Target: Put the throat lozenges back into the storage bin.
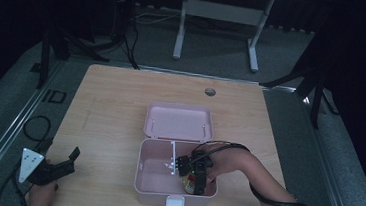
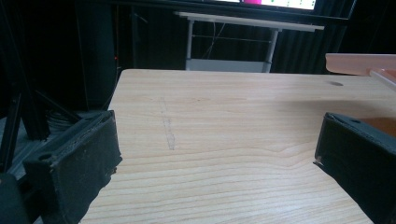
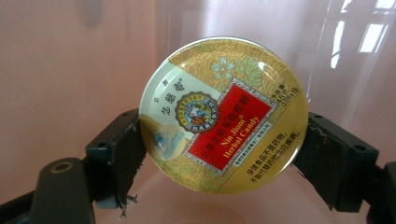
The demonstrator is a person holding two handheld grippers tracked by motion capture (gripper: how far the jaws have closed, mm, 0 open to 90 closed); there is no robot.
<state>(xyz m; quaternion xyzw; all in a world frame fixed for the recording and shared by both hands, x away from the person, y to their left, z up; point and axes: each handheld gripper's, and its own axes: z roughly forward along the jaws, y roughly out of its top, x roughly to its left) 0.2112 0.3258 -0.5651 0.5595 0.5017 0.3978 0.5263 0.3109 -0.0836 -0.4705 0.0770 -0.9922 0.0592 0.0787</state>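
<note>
Dark room, pale wood worktop (image 1: 109,116): the right gripper (image 3: 224,140) squeezes a round candy tin (image 3: 224,114) flat-faced between its jaws, low inside the pink box (image 1: 151,180), while the left gripper (image 1: 57,167) waits wide open far left of the box.

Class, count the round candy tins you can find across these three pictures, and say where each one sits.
1. The round candy tin is clamped between the right gripper jaws, inside the right compartment of the open pink box. The hand may hide others beneath it.
</note>
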